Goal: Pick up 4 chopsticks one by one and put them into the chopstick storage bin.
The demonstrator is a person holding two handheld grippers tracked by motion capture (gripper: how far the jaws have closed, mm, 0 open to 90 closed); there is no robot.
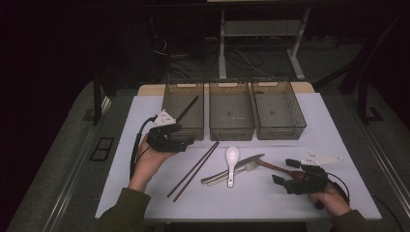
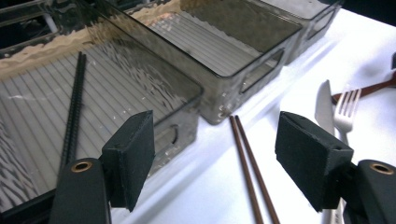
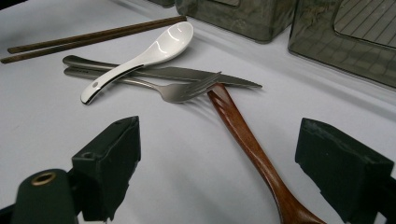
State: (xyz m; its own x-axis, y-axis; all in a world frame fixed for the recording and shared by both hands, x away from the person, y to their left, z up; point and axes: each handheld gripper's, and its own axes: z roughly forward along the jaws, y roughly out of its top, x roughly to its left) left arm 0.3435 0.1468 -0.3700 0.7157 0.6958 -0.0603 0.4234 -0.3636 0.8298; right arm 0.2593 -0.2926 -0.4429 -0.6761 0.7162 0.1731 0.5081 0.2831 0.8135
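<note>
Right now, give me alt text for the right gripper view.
Open right gripper above a white table, a wooden spoon lying between its jaws. Beyond lie a fork, knife, white spoon and brown chopsticks.

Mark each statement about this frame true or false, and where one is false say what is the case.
1. Black chopsticks lie in the leftmost bin. True.
2. The left tongs are clamped on the brown chopsticks. False: they are open with nothing between the pads, and the brown chopsticks lie on the table.
3. The white spoon rests across the knife and the fork. True.
4. The middle bin holds a fork. False: it holds no cutlery; the fork lies on the table.
5. The right tongs are open, with the wooden spoon handle running between the pads, ungripped. True.
</note>
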